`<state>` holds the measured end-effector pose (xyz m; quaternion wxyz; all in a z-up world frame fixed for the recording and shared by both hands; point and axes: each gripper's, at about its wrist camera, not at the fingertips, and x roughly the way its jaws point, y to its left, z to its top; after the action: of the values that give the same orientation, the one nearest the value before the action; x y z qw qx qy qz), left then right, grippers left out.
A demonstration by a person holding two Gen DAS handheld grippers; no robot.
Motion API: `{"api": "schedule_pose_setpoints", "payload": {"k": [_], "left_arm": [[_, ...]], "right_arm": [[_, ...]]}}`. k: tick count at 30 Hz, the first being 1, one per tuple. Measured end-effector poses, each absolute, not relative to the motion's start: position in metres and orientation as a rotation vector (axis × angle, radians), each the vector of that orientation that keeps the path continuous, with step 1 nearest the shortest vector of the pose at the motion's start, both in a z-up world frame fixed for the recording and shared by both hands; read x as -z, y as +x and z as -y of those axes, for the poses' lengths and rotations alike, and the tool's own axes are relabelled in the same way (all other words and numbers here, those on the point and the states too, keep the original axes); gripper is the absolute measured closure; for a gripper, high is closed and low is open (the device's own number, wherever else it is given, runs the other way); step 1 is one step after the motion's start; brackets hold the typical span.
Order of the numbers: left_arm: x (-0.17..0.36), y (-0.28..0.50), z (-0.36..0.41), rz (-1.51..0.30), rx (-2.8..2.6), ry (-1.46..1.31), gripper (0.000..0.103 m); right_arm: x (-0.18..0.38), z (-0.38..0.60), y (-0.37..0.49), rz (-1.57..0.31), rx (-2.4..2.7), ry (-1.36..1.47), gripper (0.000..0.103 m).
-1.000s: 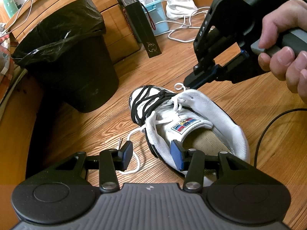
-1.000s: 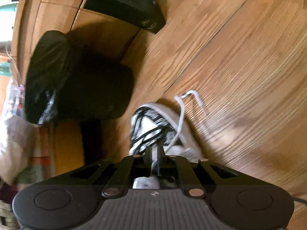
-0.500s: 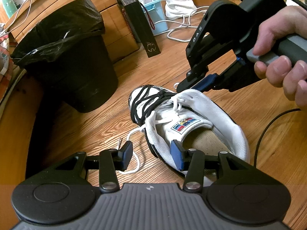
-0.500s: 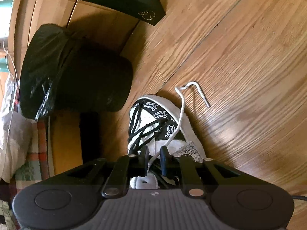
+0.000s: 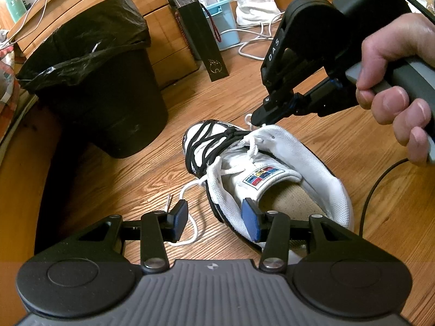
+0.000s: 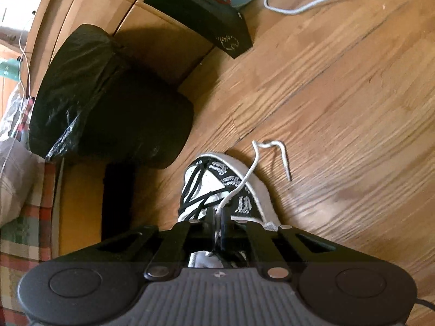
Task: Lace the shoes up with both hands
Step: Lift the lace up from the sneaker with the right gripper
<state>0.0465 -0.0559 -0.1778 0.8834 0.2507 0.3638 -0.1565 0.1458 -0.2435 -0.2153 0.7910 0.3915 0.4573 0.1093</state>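
A white sneaker (image 5: 274,174) with black toe lacing lies on the wooden floor, toe pointing away. My left gripper (image 5: 214,217) is open, with its right pad inside the shoe's near collar and its left pad beside the loose left white lace end (image 5: 187,217) on the floor. My right gripper (image 5: 261,116) is shut on the right white lace (image 6: 244,179) at the shoe's far right eyelets. That lace runs out past the fingers and its tip (image 6: 285,163) hangs over the floor. The shoe's toe (image 6: 214,179) shows under the right gripper (image 6: 217,220).
A black bin (image 5: 103,81) with a black liner stands close to the left of the shoe. A wooden cabinet (image 5: 163,27), a black paper bag (image 5: 201,35), a blue container (image 5: 223,27) and white cables (image 5: 255,46) lie behind. A black cable (image 5: 380,184) runs at the right.
My right gripper opened slightly half a second ago and has closed again on the white lace, shifting a little along the shoe. My left gripper has not moved.
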Motion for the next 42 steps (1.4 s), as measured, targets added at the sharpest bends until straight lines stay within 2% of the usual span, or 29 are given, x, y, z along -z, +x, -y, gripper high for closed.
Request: {"api": "schedule_pose_setpoints", "payload": {"k": [18, 36, 37, 38, 42], "left_arm": [[0.178, 0.048, 0.055, -0.757, 0.323, 0.515, 0.055], [0.179, 0.049, 0.053, -0.758, 0.322, 0.509, 0.054], [0.179, 0.049, 0.053, -0.757, 0.322, 0.510, 0.054], [0.179, 0.049, 0.053, -0.756, 0.322, 0.510, 0.055], [0.179, 0.048, 0.052, -0.754, 0.321, 0.504, 0.054]], "right_arm": [[0.202, 0.276, 0.146, -0.899, -0.146, 0.861, 0.099], [0.210, 0.310, 0.109, -0.920, 0.025, 0.876, 0.099], [0.211, 0.310, 0.111, -0.927, 0.007, 0.867, 0.098], [0.212, 0.311, 0.112, -0.934, -0.011, 0.857, 0.092], [0.207, 0.300, 0.131, -0.963, -0.069, 0.686, 0.091]]}}
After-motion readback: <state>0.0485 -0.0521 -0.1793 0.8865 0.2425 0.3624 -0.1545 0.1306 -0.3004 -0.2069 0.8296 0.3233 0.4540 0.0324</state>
